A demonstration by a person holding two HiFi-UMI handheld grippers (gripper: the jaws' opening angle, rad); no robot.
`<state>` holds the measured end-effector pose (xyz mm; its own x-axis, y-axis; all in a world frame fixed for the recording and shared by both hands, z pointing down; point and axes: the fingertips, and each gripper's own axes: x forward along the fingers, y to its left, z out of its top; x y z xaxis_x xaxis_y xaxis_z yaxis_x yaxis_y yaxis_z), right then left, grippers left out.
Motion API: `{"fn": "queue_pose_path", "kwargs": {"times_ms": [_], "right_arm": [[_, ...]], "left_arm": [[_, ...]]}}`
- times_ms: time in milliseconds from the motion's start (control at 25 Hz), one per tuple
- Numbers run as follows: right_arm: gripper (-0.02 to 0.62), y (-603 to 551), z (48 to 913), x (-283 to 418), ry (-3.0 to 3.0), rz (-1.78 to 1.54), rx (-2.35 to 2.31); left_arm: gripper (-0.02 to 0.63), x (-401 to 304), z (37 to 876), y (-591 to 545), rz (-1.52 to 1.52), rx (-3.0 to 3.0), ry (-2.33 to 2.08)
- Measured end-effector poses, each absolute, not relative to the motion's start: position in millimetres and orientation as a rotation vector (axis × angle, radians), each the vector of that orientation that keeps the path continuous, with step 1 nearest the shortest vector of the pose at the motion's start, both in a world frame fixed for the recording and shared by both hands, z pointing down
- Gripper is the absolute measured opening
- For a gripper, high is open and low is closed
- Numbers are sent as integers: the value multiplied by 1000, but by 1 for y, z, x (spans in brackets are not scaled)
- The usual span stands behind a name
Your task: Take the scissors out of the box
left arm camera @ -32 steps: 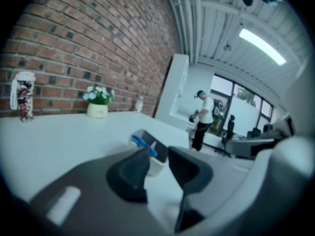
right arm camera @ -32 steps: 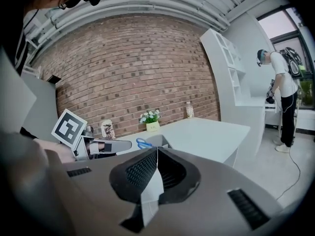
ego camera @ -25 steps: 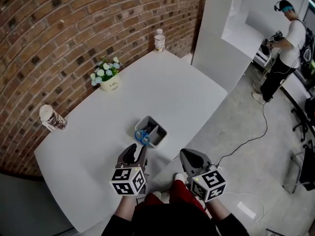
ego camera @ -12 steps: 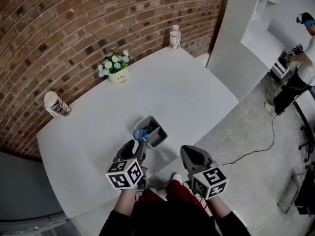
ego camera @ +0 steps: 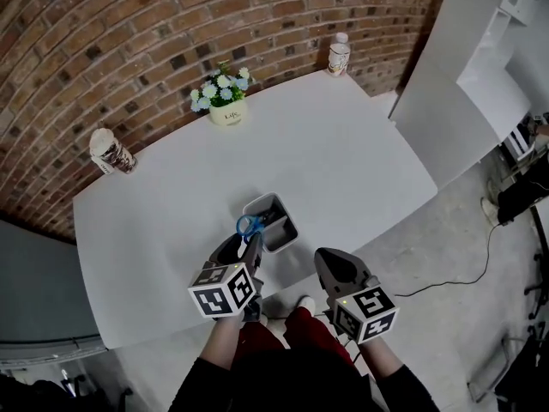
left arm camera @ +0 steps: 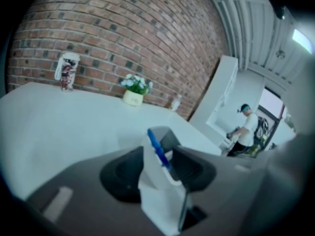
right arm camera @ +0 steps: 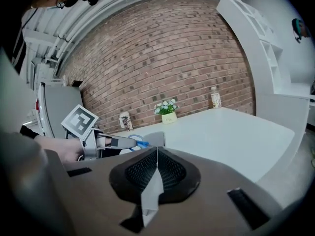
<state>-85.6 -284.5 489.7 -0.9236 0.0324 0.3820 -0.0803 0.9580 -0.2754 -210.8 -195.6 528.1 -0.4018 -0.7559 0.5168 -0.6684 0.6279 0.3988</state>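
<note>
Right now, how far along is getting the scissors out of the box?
Done: nothing out yet; the scissors stand in the box. In hand: the left gripper has just been opening; its fingers straddle the blue handle, unclamped. Right gripper shut, empty. Left: close, lift clear.

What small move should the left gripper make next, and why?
Probably close the left gripper on the scissors, at their blue handle. Its fingers have just been opening and stand apart, with the handle between them but not pinched. The scissors stand in the box, so they need a grip before any lift.
</note>
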Motion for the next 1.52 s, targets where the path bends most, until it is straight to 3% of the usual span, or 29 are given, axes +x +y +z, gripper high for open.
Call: {"fn": "queue_pose_path", "kwargs": {"times_ms": [320, 720, 1520], "right_arm": [[9, -288, 494, -102, -2685, 396, -89], [9, -279, 499, -107, -2665, 372, -151], [8, -269, 484, -97, -2701, 317, -26]], "left_arm": [[167, -213, 531, -197, -195, 1008, -2190], [89, -210, 527, -201, -201, 1014, -2201], [48, -211, 518, -198, -183, 1108, -2220]]}}
